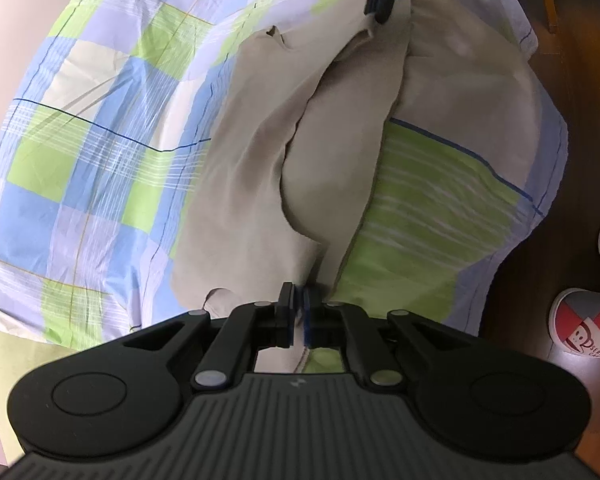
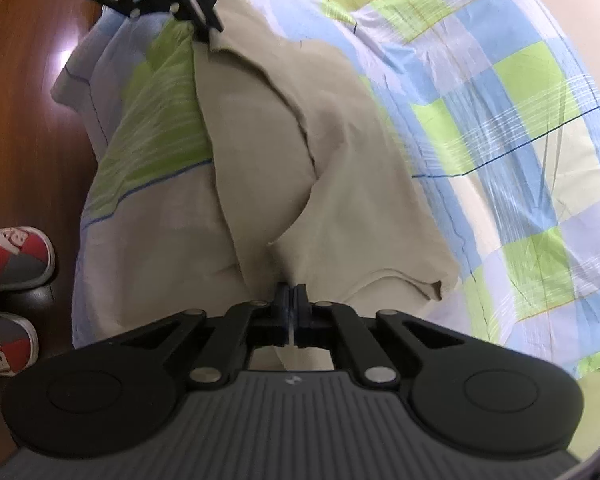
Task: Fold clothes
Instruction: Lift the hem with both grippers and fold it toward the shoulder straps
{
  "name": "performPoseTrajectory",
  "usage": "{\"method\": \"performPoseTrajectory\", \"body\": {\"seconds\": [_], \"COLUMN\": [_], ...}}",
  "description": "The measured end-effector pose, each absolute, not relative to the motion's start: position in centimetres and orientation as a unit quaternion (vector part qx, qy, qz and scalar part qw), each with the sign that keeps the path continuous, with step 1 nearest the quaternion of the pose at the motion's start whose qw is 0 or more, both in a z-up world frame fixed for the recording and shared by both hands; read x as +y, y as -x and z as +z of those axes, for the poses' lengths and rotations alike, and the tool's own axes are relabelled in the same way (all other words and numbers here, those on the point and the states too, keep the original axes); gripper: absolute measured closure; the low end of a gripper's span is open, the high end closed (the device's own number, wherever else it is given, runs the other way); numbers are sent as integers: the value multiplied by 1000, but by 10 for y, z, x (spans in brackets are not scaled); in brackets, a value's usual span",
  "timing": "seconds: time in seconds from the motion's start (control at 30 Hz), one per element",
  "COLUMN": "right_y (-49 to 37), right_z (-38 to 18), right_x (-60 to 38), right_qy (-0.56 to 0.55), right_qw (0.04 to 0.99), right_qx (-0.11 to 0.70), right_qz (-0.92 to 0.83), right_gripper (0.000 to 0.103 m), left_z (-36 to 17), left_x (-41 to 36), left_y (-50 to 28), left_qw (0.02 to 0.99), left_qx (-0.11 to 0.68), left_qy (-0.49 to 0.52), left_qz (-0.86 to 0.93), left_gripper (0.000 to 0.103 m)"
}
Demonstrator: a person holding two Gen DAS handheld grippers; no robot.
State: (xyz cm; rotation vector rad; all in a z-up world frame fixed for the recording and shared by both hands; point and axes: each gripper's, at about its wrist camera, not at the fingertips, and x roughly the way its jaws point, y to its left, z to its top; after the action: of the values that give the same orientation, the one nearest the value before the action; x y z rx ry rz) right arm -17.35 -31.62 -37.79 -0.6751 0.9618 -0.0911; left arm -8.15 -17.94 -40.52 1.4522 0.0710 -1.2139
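- Right now the left gripper (image 1: pixel 299 300) sits at six o'clock in its own wrist view, jaws pressed together on the near edge of the beige garment (image 1: pixel 260 168); a strip of that cloth runs down between the pads.
- Across the cloth, the right gripper (image 1: pixel 384 4) shows at about one o'clock in the left wrist view, its fingers pinched on the far end of the same garment.
- From the right wrist view the picture mirrors: the right gripper (image 2: pixel 291 300) is at six o'clock, jaws closed on the beige fabric (image 2: pixel 300 140), and the left gripper (image 2: pixel 204 28) bites the far corner at eleven o'clock.
- That garment lies stretched between the two tools, with a long fold line running down its middle and one flap lapped over the other.
- Under it lies a checked bedspread (image 1: pixel 100 128) in green, blue and white, spreading toward nine o'clock in the left view and toward three o'clock in the right view (image 2: pixel 520 120).
- Dark wooden floor (image 2: pixel 24 120) shows at nine o'clock in the right view, beside the bed's edge.
- Two red-and-grey slippers (image 2: pixel 12 260) stand on that floor at eight o'clock; the left view shows them at four o'clock (image 1: pixel 584 324).
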Motion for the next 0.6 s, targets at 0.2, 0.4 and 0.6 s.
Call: {"method": "performPoseTrajectory", "body": {"seconds": [0.2, 0.4, 0.6], "right_y": [179, 178, 175], "right_z": [-374, -380, -390], "right_x": [-312, -312, -311], "right_qy": [315, 315, 339], "right_qw": [831, 827, 792], "right_qx": [457, 464, 506], "right_qz": [-39, -38, -52], "right_gripper": [103, 103, 92], "left_z": [-402, -406, -394], "left_x": [-171, -163, -154], "left_y": [83, 86, 84], "left_qw": [576, 567, 565], "left_qx": [19, 22, 28], "left_qy": [-624, -633, -631], "left_qz": [-527, -527, -532], "left_gripper": [102, 102, 101]}}
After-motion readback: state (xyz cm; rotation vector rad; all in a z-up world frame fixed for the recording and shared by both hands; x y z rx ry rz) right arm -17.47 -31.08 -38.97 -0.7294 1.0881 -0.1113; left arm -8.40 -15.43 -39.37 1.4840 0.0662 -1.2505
